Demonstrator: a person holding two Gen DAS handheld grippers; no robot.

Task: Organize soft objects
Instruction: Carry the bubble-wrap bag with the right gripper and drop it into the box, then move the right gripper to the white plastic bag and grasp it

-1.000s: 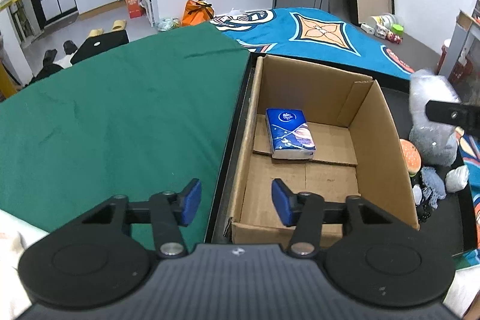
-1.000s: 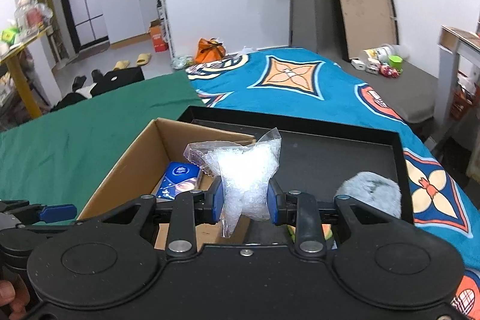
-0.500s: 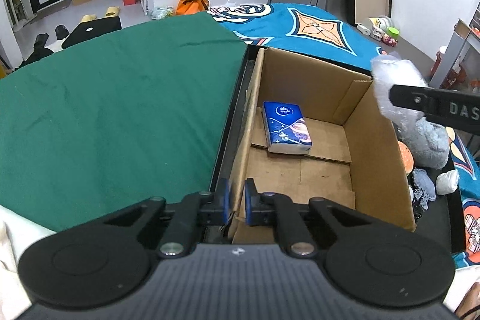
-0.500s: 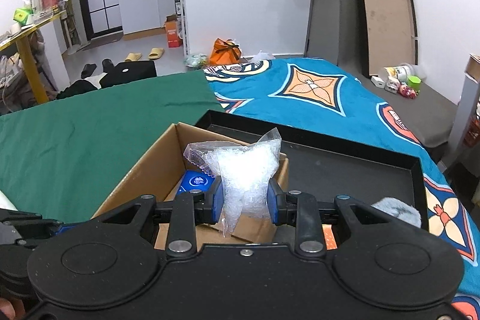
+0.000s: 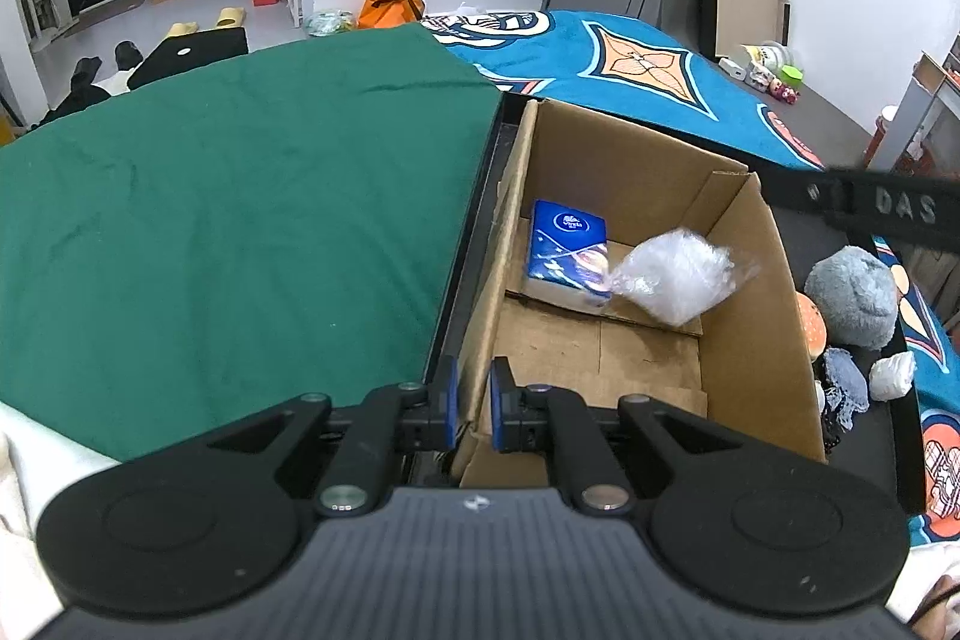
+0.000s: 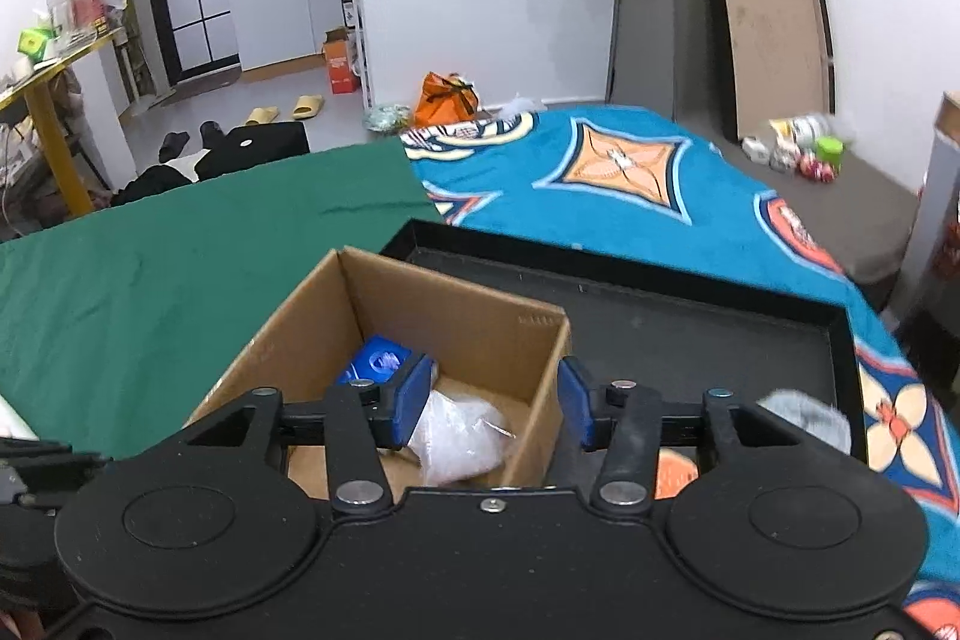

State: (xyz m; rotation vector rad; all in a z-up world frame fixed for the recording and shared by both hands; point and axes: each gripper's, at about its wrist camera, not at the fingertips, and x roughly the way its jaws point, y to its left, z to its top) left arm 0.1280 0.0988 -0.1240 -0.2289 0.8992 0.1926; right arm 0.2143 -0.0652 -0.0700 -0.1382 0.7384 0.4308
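A cardboard box (image 5: 750, 328) stands in a black tray (image 6: 690, 328). In it lie a blue tissue pack (image 5: 564, 250) and a clear plastic bag of white stuffing (image 5: 678, 274), which looks to be dropping beside the pack. My left gripper (image 5: 471, 403) is shut on the box's near left wall. My right gripper (image 6: 495, 403) is open and empty above the box (image 6: 456, 316), with the bag (image 6: 462, 436) and the pack (image 6: 375, 367) below it. A grey plush (image 5: 852, 295), a burger toy (image 5: 810, 328) and small cloth pieces (image 5: 846, 388) lie right of the box.
A green cloth (image 5: 240, 220) covers the surface left of the tray. A blue patterned cloth (image 6: 600, 172) lies behind it. The right gripper's arm (image 5: 870, 208) crosses the left wrist view at the right. Floor clutter and a leaning board (image 6: 768, 34) are far behind.
My right gripper opened and let go of the stuffing bag, which went down into the box. My left gripper stayed shut on the box wall.
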